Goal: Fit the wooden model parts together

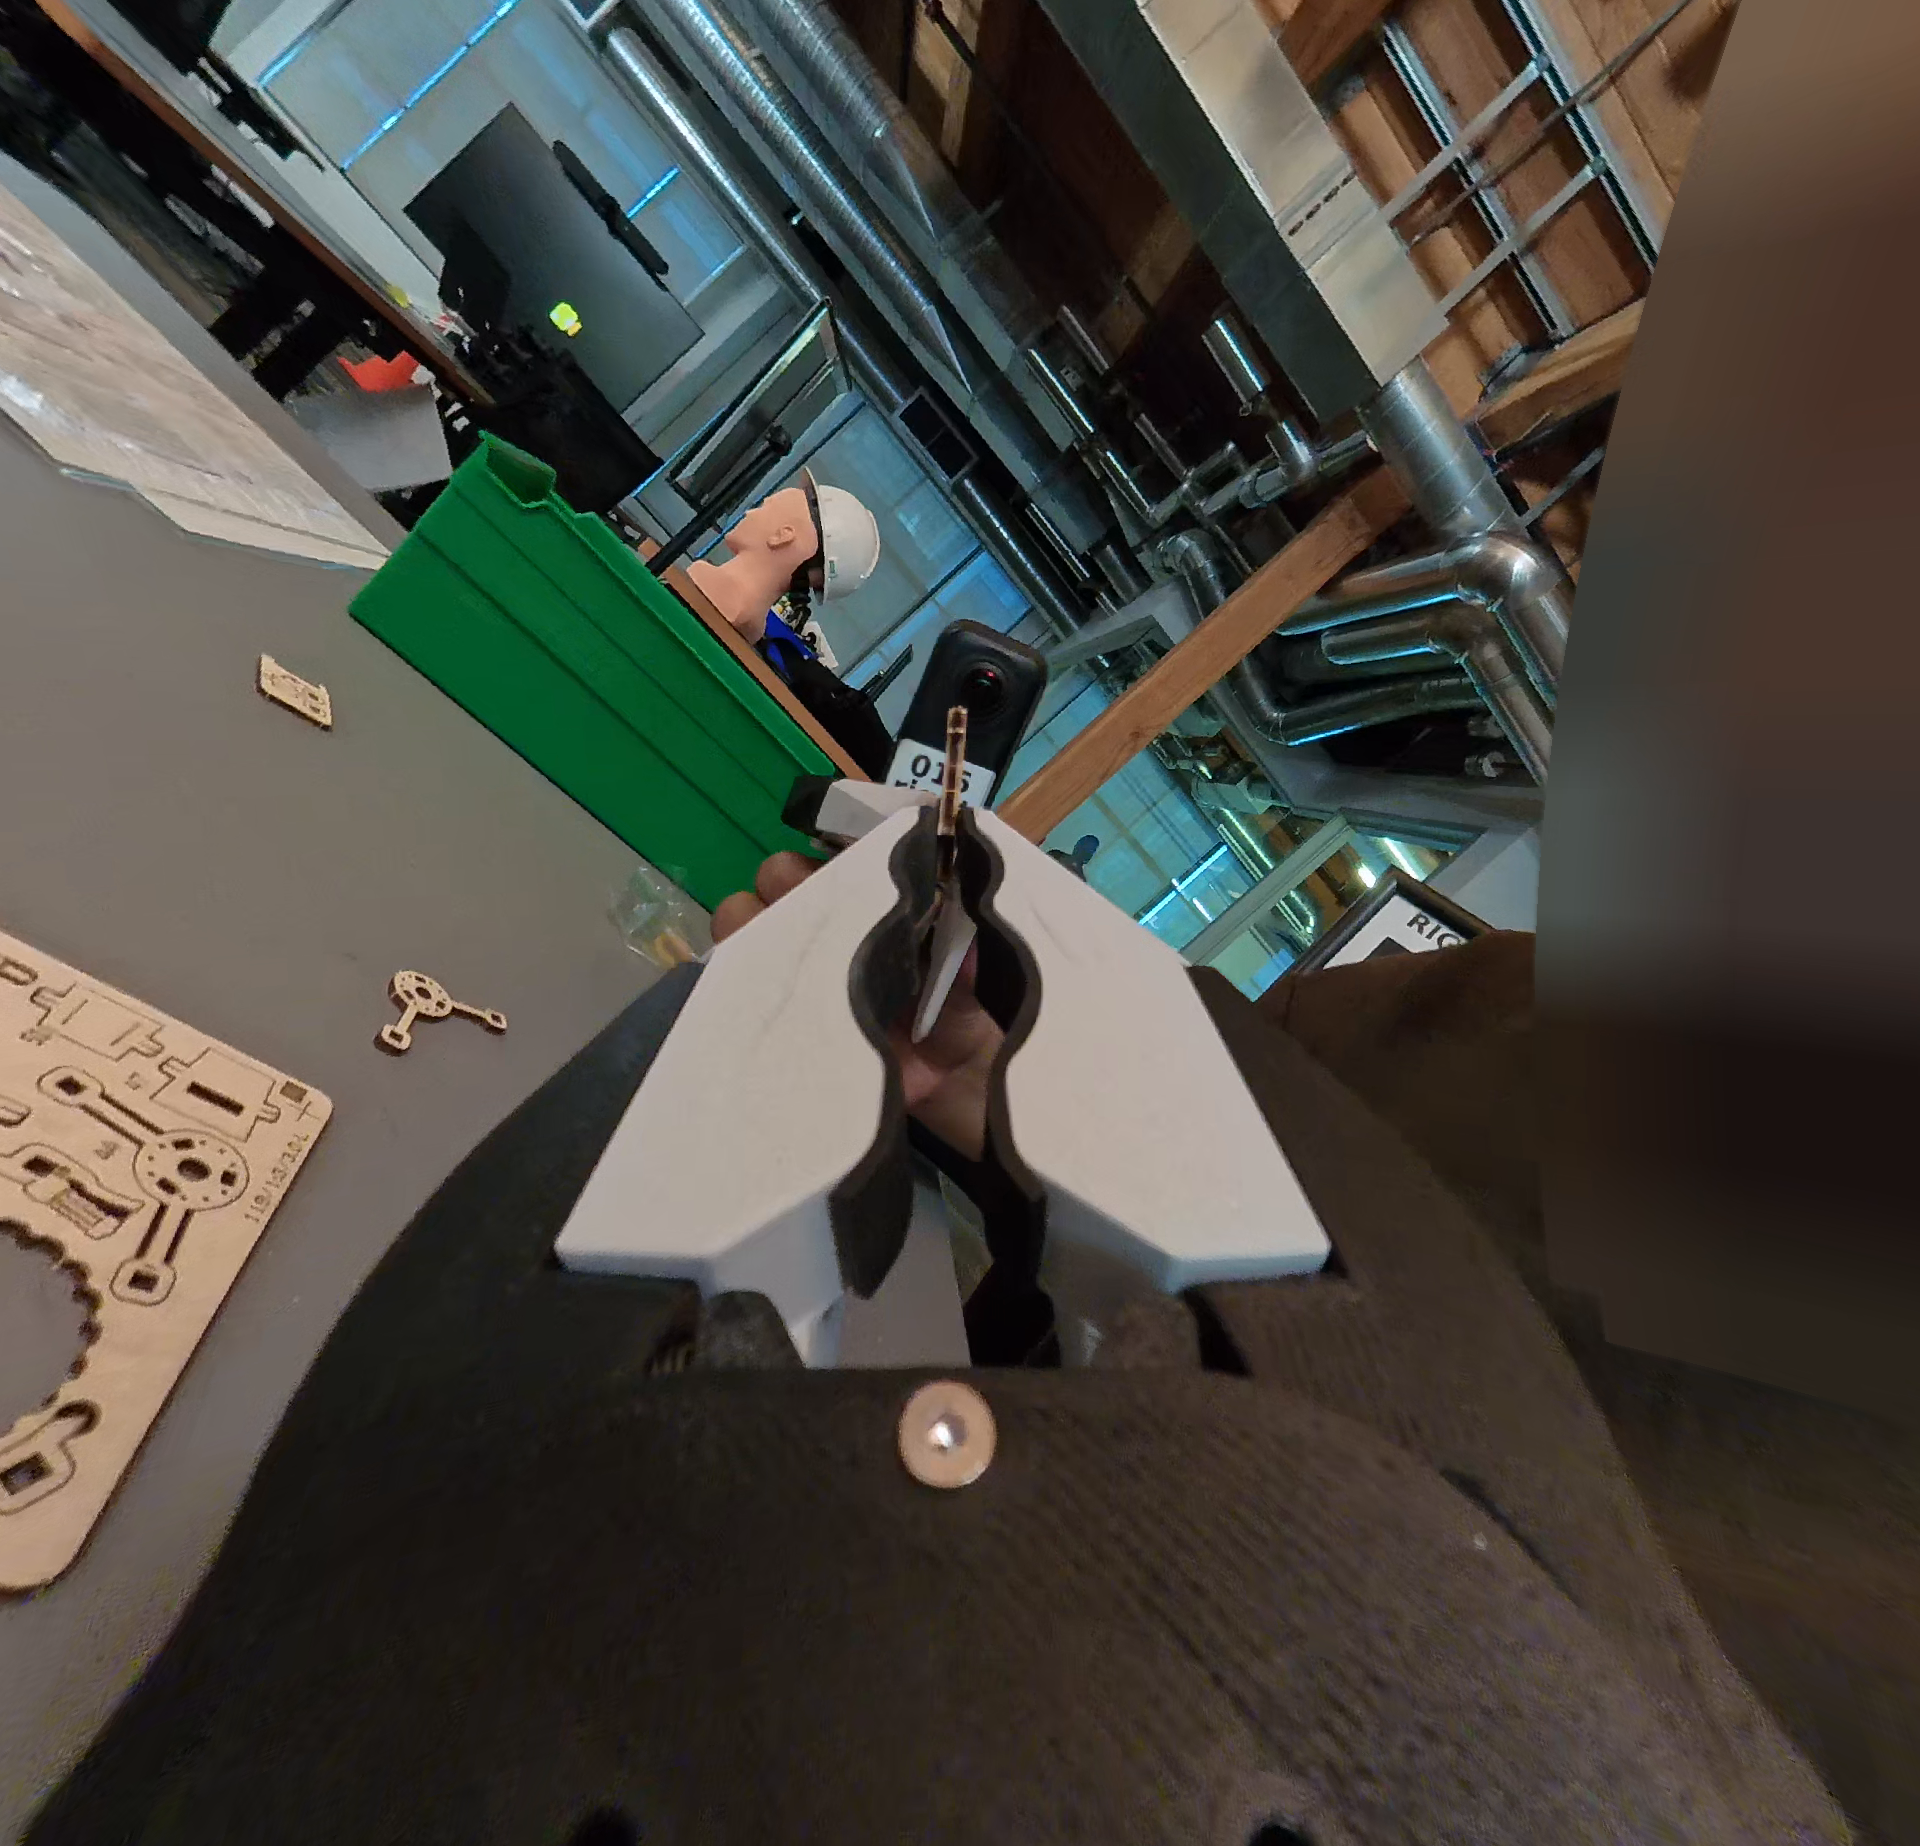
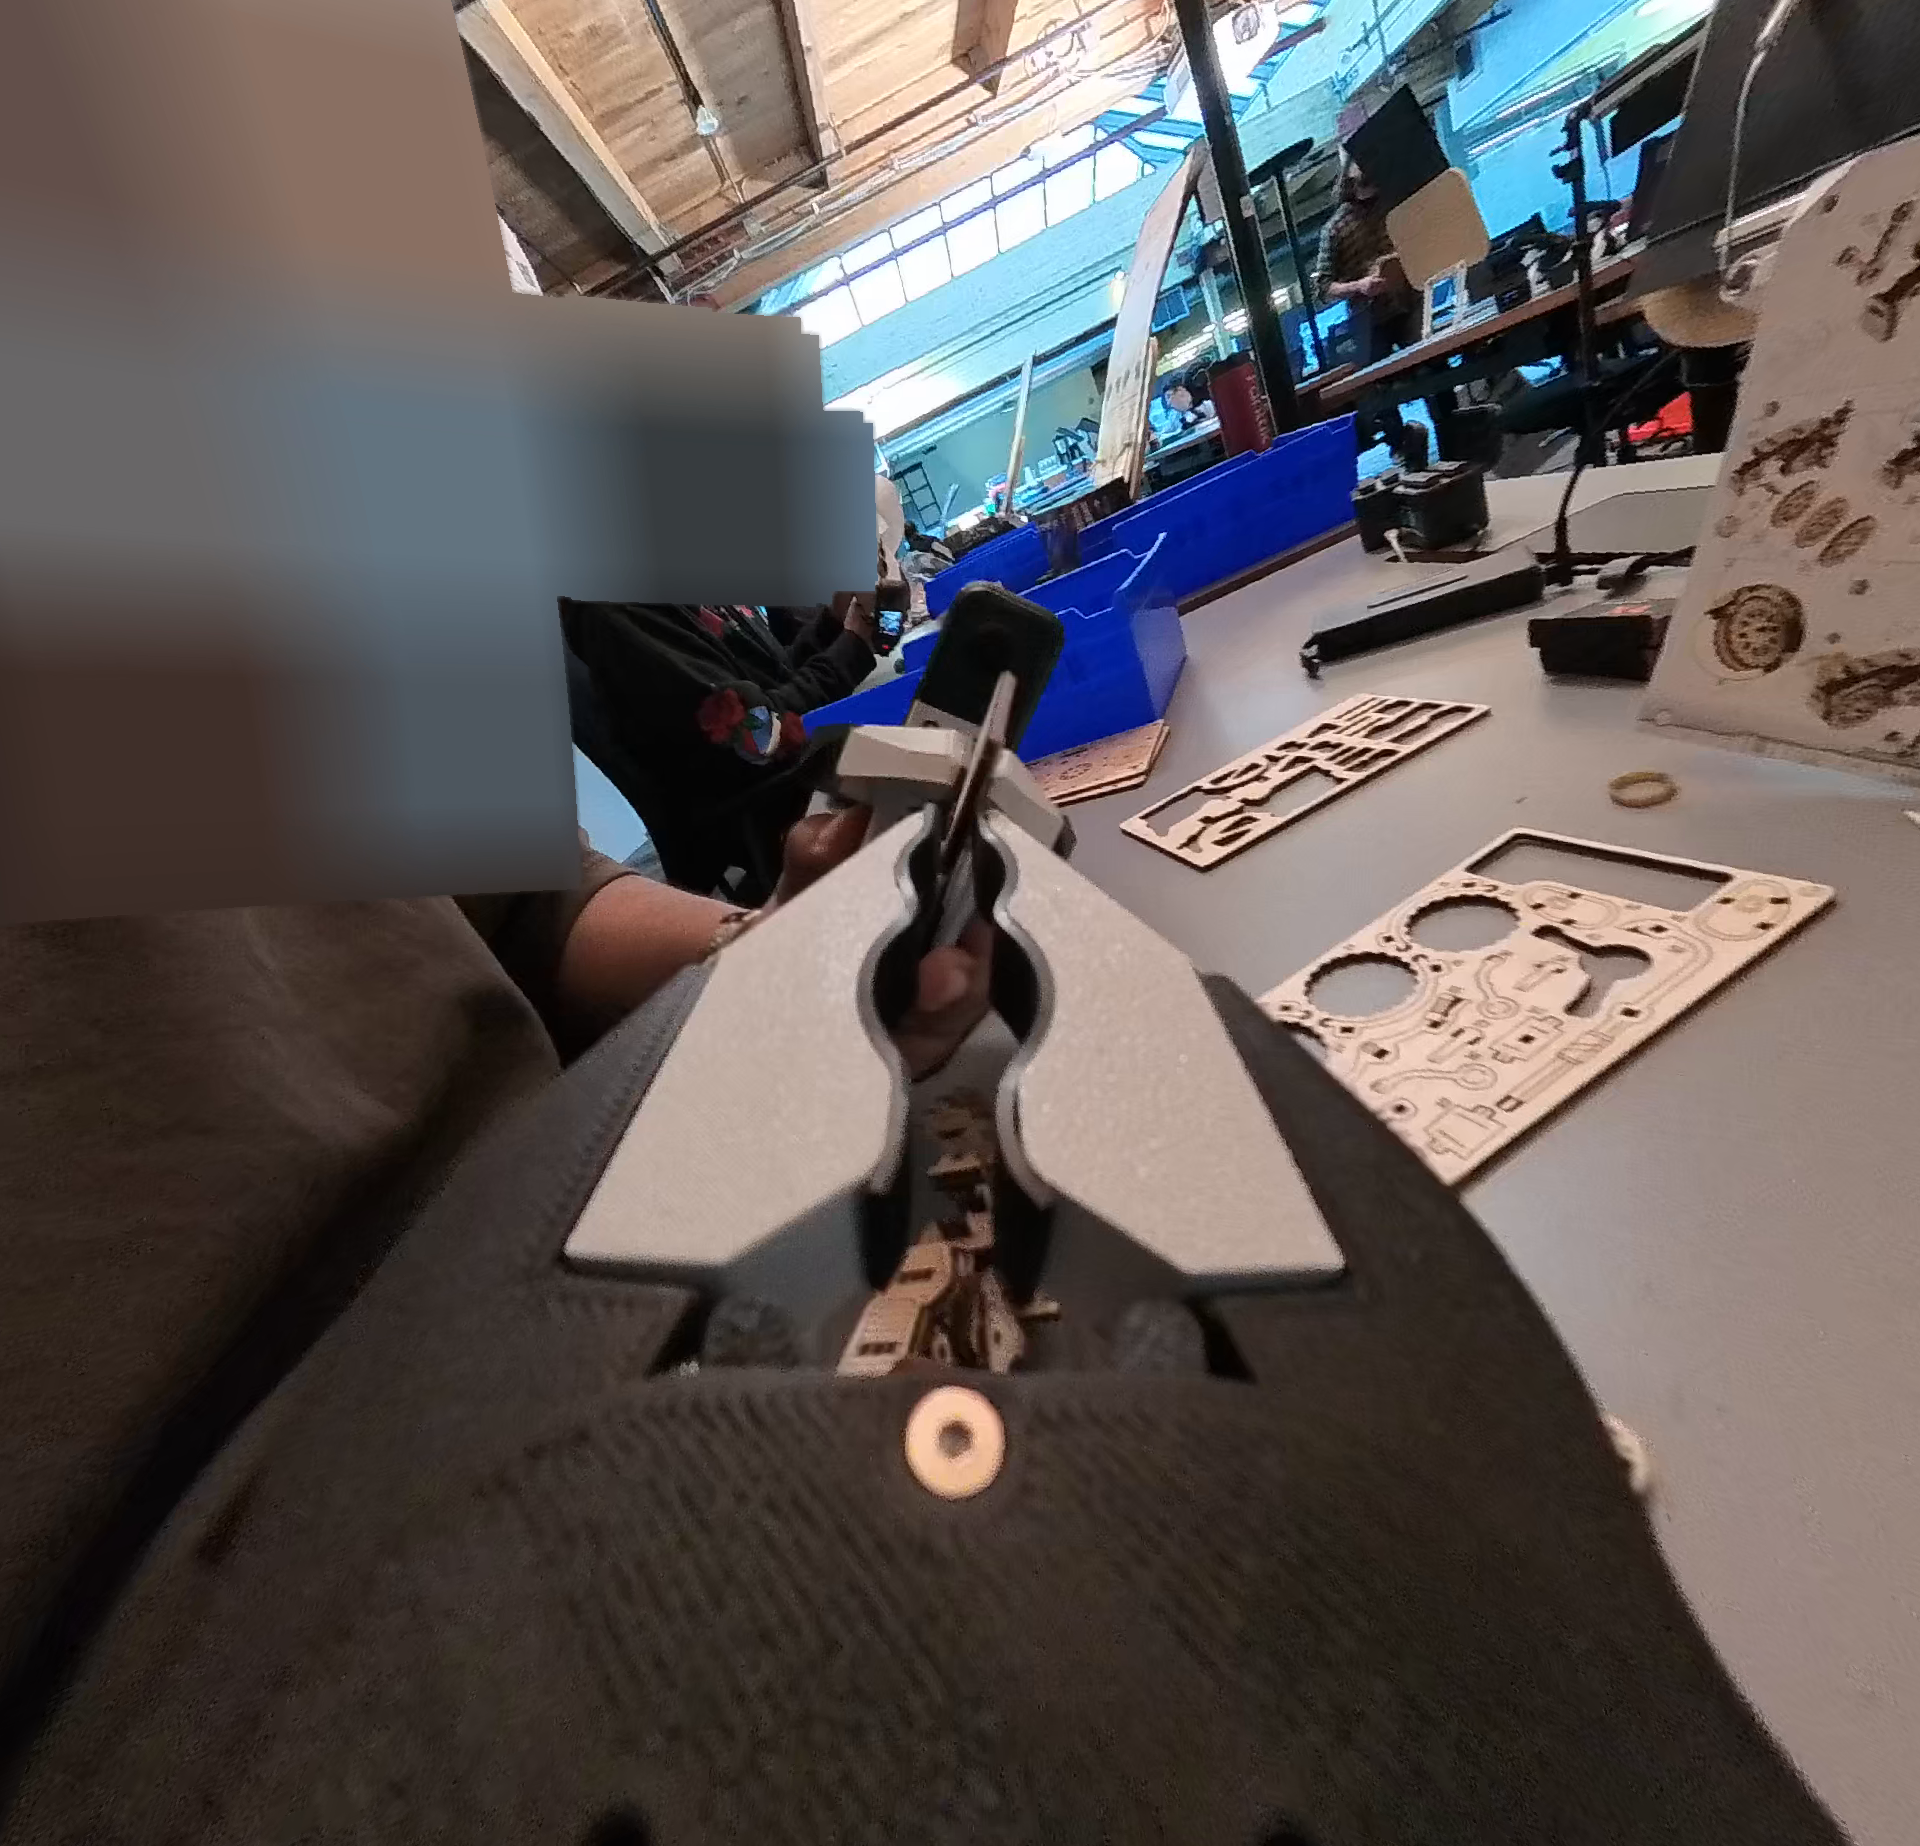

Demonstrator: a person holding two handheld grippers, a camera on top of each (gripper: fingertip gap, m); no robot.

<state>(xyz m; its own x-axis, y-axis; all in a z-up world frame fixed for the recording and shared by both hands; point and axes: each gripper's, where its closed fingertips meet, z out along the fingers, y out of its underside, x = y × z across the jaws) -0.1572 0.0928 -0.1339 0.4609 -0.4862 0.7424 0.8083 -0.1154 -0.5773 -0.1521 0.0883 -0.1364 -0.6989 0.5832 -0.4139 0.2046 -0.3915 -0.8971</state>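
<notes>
In the left wrist view my left gripper [image 1: 943, 822] is shut on a thin wooden part [image 1: 954, 757] that is seen edge-on and sticks out past the tips. The right gripper [image 1: 847, 809] faces it, tip to tip. In the right wrist view my right gripper [image 2: 961, 840] is shut on a thin flat part [image 2: 987, 747], also edge-on. The left gripper [image 2: 914, 757] sits just beyond it, touching or nearly so. A hand shows through both finger gaps. A part-built wooden model [image 2: 935, 1277] shows low between the right fingers.
Laser-cut wooden sheets lie on the grey table [image 1: 260, 861] at the left [image 1: 135, 1173] and at the right [image 2: 1548, 996], [image 2: 1309, 778]. Loose small parts [image 1: 436, 1007], [image 1: 296, 690] lie nearby. A green bin [image 1: 582, 653], blue bins [image 2: 1122, 633] and a printed sheet [image 2: 1829, 487] stand behind. Less than 4 cm separates the two grippers' tips.
</notes>
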